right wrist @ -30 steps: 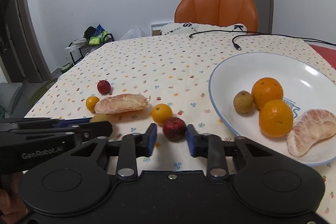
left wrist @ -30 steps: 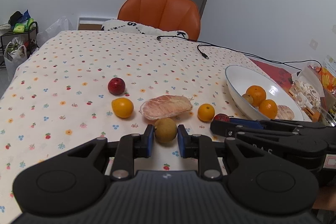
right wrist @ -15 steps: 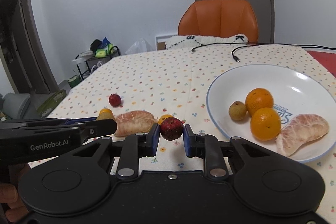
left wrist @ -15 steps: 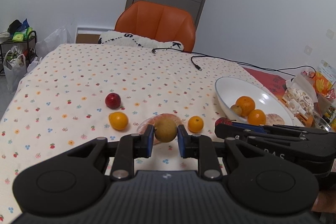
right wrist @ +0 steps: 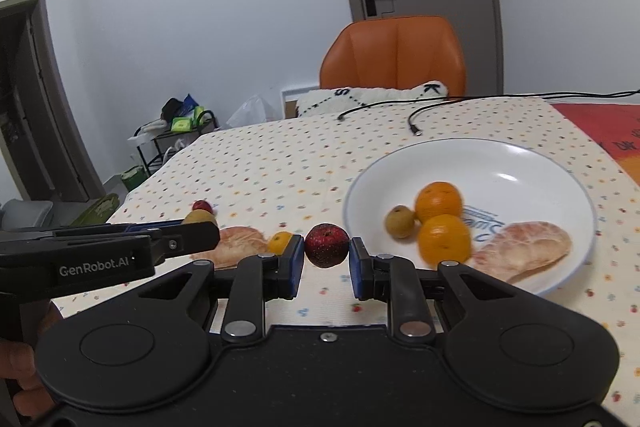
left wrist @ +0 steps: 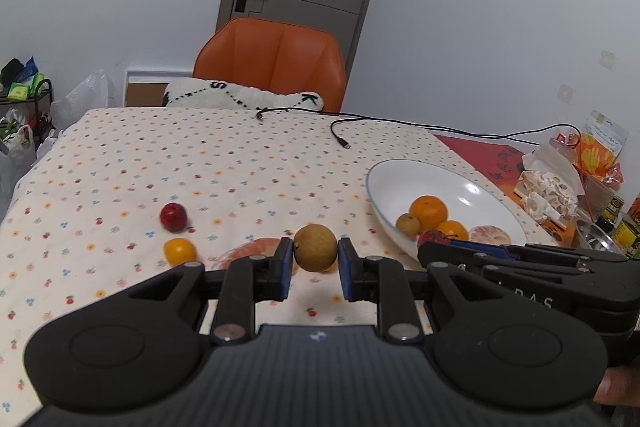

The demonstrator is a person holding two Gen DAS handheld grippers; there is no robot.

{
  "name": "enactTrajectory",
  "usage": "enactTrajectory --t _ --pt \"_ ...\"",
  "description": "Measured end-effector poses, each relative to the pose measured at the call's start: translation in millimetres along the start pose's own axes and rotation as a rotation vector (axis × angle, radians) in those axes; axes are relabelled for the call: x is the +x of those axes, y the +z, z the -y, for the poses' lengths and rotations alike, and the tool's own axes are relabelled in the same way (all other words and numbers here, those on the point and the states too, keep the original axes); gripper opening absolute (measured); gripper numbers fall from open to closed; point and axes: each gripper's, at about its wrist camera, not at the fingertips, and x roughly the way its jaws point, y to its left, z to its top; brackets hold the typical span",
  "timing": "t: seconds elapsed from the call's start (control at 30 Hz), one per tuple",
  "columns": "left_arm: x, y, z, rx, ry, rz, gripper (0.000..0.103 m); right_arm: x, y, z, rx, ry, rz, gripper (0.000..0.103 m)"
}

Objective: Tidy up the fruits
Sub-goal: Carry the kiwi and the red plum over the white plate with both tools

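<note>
My left gripper is shut on a round brown fruit, held above the tablecloth. My right gripper is shut on a dark red fruit, just left of the white plate. The plate holds two oranges, a small brown fruit and a peeled pomelo segment. On the cloth lie another red fruit, a small orange, a second small orange and a peeled pomelo piece, partly hidden behind the fingers.
A black cable lies across the far side of the table. An orange chair with a white cushion stands behind it. Snack packets and jars crowd the right edge. A rack with bags stands at the left.
Both grippers have risen from the cloth, each carrying its fruit. The right one has drifted toward the plate; the loose fruits now sit lower and farther off.
</note>
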Motion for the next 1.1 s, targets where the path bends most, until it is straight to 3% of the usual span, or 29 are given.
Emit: enactTrajectory --t 1.1 --pt "40.3 21.6 53.0 0.083 -0.075 0.001 0.022 -23.0 10.1 70.3 0.078 -0.102 0.066 0.023"
